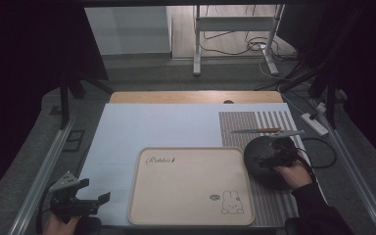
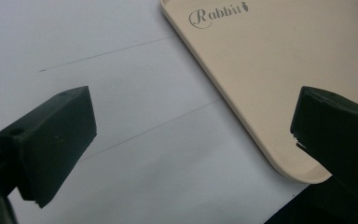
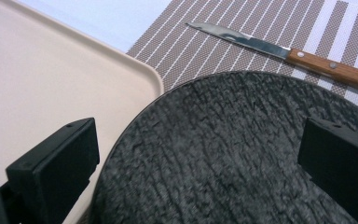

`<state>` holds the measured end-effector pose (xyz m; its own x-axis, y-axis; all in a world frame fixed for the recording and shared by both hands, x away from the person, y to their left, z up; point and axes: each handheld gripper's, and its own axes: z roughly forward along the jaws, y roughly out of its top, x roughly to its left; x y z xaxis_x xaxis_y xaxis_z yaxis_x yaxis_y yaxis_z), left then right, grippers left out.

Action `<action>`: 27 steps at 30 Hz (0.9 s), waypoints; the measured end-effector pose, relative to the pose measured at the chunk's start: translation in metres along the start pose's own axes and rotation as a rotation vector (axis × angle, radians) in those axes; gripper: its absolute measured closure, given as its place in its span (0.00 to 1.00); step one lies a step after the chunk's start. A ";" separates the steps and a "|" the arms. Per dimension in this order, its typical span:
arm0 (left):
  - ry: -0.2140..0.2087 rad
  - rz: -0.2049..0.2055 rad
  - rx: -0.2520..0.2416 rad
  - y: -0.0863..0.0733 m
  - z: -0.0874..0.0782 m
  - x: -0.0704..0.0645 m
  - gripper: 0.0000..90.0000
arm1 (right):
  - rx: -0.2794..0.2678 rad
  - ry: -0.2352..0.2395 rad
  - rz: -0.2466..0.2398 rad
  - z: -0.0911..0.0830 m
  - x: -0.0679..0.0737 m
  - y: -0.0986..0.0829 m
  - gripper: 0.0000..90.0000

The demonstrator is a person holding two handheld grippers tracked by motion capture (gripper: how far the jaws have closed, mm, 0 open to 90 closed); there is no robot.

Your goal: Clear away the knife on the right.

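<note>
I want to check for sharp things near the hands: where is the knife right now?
In the high view the knife lies on the striped placemat at the table's right, just beyond the dark plate under the right gripper.

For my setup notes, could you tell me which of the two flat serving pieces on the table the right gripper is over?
The round black textured plate on the striped placemat; the right gripper hangs open above it. The beige rabbit tray lies alongside, rectangular and bare.

You can read one word, "Rabbit", in dark script at a corner of the beige tray [image 1: 142,196]. Its last letter ends in a small carrot sign. Nothing else you see here is legible.
</note>
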<state>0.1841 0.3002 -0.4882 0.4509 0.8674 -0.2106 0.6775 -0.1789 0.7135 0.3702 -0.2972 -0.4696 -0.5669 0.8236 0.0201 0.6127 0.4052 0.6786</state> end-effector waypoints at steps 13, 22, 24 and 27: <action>-0.015 0.004 0.004 0.001 0.001 0.000 0.00 | 0.041 -0.028 0.003 0.017 -0.017 0.012 0.00; -0.023 0.014 0.016 0.001 0.002 0.000 0.00 | 0.052 -0.076 0.011 0.031 -0.031 0.027 0.00; -0.026 0.011 0.013 0.001 0.002 0.000 0.00 | 0.054 -0.083 0.017 0.035 -0.033 0.030 0.00; -0.033 0.008 0.010 0.001 0.001 0.001 0.00 | 0.073 -0.109 0.029 0.041 -0.037 0.035 0.00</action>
<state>0.1859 0.3004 -0.4888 0.4748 0.8503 -0.2272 0.6797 -0.1904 0.7083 0.4356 -0.2974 -0.4772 -0.4874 0.8721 -0.0440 0.6684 0.4051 0.6239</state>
